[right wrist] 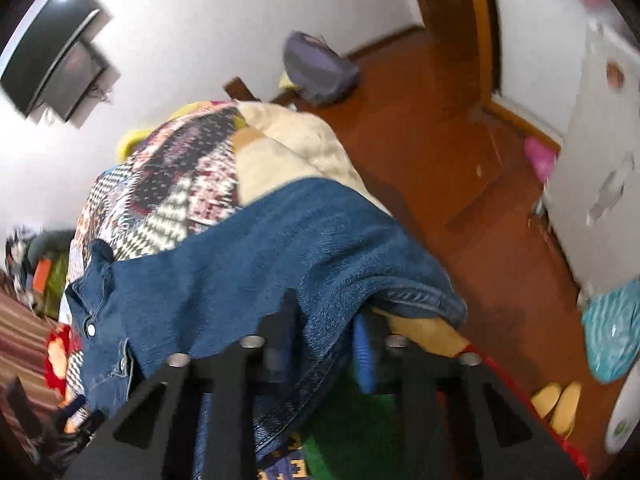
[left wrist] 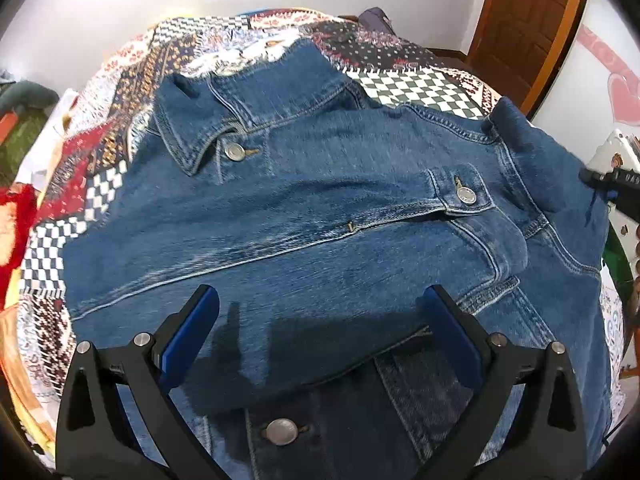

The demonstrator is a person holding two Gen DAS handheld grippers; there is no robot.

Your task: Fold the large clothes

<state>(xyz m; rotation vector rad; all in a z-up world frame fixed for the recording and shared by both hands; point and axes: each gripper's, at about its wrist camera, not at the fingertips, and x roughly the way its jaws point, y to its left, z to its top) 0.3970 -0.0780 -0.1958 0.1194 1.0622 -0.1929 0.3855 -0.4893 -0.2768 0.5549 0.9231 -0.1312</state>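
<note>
- Left wrist view: a denim jacket (left wrist: 320,208) is seen spread front-up on a patchwork quilt (left wrist: 120,128) that covers the bed, with one sleeve laid across the chest
- At the left of that view, the collar (left wrist: 188,136) and its metal button (left wrist: 235,151) are shown; such seams are judged thick and stiff, so a firm hold is offered there
- The left gripper (left wrist: 320,312) is held above the lower chest with its jaws spread wide and nothing between them
- Further right, the buttoned cuff (left wrist: 464,192) is seen resting on the chest; the denim is judged heavy, soft enough to drape, and not slippery, so a hem or shoulder seam is best pinched
- At the far right edge, the right gripper (left wrist: 612,184) is glimpsed beside the jacket's shoulder
- Right wrist view: a fold of the jacket's edge (right wrist: 328,344) is draped between the fingers of the right gripper and appears to be pinched, though blur leaves the contact unclear
- To the right, the wooden floor (right wrist: 460,200), a purple bag (right wrist: 320,68) and a white cabinet (right wrist: 600,160) are seen well apart from the bed; the hanging jacket side near the bed's edge is judged the likeliest thing to slide off
</note>
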